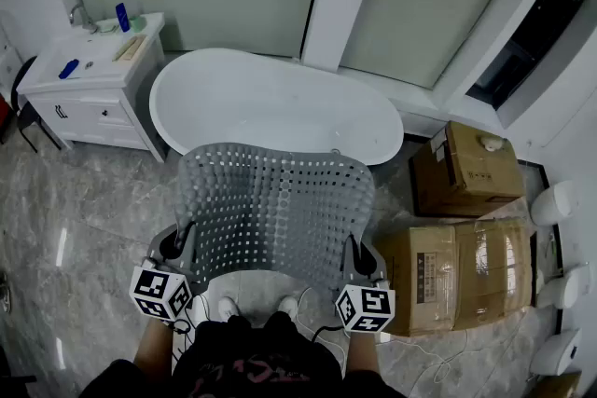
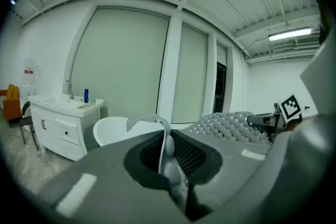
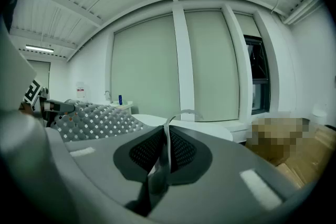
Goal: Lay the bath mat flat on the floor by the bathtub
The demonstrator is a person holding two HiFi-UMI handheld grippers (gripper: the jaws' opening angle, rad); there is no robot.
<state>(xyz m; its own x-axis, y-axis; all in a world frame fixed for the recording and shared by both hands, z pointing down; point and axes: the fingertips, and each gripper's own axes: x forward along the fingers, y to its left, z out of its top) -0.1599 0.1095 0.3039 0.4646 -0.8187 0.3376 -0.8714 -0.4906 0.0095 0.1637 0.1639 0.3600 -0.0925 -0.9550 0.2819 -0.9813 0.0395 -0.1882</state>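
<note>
The left gripper (image 2: 168, 159) has its fingers pressed together on a thin edge of the bath mat (image 2: 231, 126), which runs up between the dark pads and curls over just past their tips. The right gripper (image 3: 165, 157) is clamped the same way on the mat's opposite edge, with a strip of the mat standing up between its pads. In the head view the left gripper (image 1: 177, 247) holds the mat's near left corner and the right gripper (image 1: 360, 254) its near right corner. The grey, hole-dotted mat (image 1: 275, 210) is spread wide between them, off the floor (image 1: 84, 219), and its far edge overlaps the near rim of the white bathtub (image 1: 280, 102). The person's shoes (image 1: 229, 306) show below the mat's near edge. A white cabinet (image 1: 93, 93) stands just left of the tub, with a blue bottle (image 1: 122, 17) on top. Cardboard boxes (image 1: 457, 270) sit on the floor to the right.
</note>
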